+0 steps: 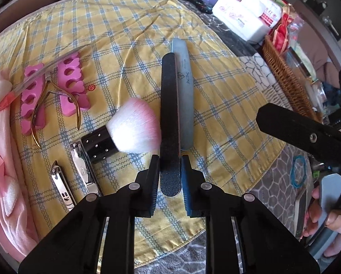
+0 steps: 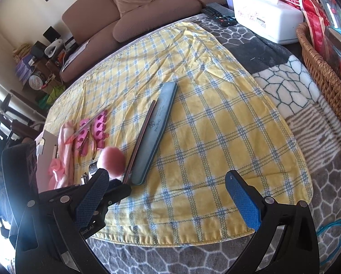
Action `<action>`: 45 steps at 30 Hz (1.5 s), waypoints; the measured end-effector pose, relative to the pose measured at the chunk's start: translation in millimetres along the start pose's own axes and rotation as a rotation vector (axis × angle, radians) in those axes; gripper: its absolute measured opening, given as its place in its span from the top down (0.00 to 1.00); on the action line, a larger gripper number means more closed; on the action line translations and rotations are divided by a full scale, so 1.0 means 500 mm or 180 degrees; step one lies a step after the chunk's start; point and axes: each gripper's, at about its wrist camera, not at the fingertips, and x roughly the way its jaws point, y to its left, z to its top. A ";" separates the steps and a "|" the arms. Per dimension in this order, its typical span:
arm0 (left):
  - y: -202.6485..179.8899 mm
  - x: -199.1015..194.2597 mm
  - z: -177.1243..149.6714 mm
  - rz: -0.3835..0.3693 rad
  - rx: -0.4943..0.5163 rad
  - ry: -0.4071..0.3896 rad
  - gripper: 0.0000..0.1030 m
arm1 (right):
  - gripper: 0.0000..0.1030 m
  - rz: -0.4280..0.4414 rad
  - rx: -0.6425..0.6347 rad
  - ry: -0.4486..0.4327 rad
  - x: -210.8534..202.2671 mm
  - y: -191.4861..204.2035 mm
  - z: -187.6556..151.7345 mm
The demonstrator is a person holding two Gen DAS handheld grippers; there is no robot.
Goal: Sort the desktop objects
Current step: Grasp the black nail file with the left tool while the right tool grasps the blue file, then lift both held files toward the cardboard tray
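Observation:
My left gripper [image 1: 170, 162] is shut on the near end of a black nail file [image 1: 169, 114], which lies along a grey buffer block [image 1: 186, 96] on the yellow checked cloth [image 1: 227, 118]. The file [image 2: 139, 143] and the block [image 2: 155, 127] also show in the right wrist view. A pink-white brush [image 1: 129, 130], two nail clippers [image 1: 83, 171], gold cuticle nippers [image 1: 56, 105] and pink toe separators [image 1: 73, 84] lie to the left. My right gripper [image 2: 168, 180] is open and empty over the cloth's near edge; its finger [image 1: 303, 130] shows in the left wrist view.
A wicker basket [image 2: 323, 68] stands at the right, a white tissue box [image 2: 266, 18] and remote controls [image 2: 218, 13] at the back. A pink towel [image 1: 1, 159] lies at the left edge. A blue rubber band [image 1: 298, 171] lies on the grey blanket.

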 end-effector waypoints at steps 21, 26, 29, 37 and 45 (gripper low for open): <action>0.143 -0.217 -0.015 -0.0934 -0.0574 -0.0393 0.84 | 0.04 -0.0076 0.0414 0.0035 0.076 0.008 0.051; 0.195 -0.268 -0.001 -0.0901 -0.0607 -0.0535 0.84 | 0.15 -0.0361 0.0211 0.0165 0.142 0.050 0.070; 0.229 -0.290 0.000 -0.0915 -0.0657 -0.0605 0.84 | 0.23 -0.0535 0.0154 0.0213 0.183 0.064 0.081; 0.317 -0.332 -0.011 -0.0918 -0.0778 -0.0739 0.84 | 0.71 -0.1046 -0.0282 0.0297 0.212 0.095 0.101; 0.385 -0.379 -0.056 -0.0840 -0.0876 -0.0820 0.84 | 0.71 -0.0991 -0.0403 0.0123 0.131 0.145 0.113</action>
